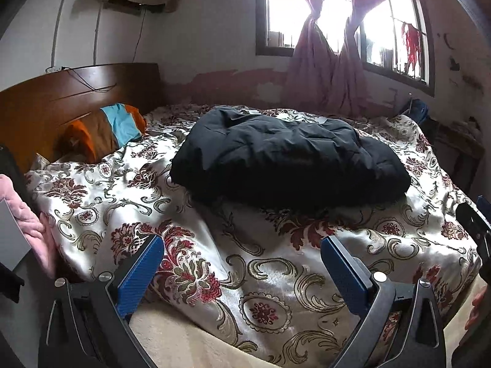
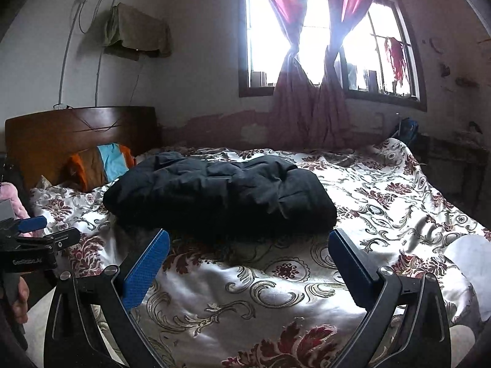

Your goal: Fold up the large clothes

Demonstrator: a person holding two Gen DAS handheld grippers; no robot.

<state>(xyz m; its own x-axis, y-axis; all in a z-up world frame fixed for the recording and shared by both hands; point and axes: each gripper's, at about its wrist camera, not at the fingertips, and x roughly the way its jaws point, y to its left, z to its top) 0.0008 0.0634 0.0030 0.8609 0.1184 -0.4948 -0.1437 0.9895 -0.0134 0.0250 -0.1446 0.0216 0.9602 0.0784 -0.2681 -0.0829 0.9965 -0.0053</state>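
Note:
A black padded jacket [image 1: 285, 156] lies folded into a thick bundle in the middle of the bed; it also shows in the right wrist view [image 2: 221, 193]. My left gripper [image 1: 242, 245] is open and empty, held over the near edge of the bed, short of the jacket. My right gripper [image 2: 250, 240] is open and empty, just in front of the jacket's near edge. The left gripper also shows at the left edge of the right wrist view [image 2: 27, 233], and part of the right gripper shows at the right edge of the left wrist view [image 1: 475, 217].
The bed has a floral satin cover [image 1: 270, 279] and a wooden headboard [image 1: 61, 98] at the left. An orange, brown and blue pillow [image 1: 107, 128] lies by the headboard. A window with tied pink curtains [image 2: 307, 70] is behind. A pink cloth [image 1: 27, 214] is at the far left.

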